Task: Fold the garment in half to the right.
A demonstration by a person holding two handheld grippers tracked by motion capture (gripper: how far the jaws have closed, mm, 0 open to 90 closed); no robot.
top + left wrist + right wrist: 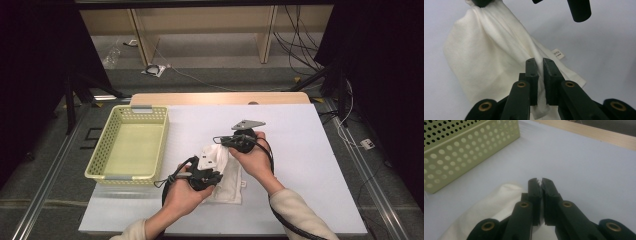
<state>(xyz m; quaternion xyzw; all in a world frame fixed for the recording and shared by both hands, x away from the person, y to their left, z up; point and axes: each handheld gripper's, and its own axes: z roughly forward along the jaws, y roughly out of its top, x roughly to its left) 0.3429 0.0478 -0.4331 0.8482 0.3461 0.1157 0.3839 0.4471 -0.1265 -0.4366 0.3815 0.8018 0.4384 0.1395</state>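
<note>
Step in hand: you hold the white cloth [224, 172] stretched between both grippers, over the white table [300, 165] right of the green basket [129, 145].
Left gripper [540, 61]: clamped on the cloth's near end.
Right gripper [539, 180]: pinched together on its far edge.
Next move: probably a fold or a carry to the basket; keep both grips firm.

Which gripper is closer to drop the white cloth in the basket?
Left, probably. The left gripper is shut on the cloth and sits nearer the green basket; the right gripper is farther off.
</note>
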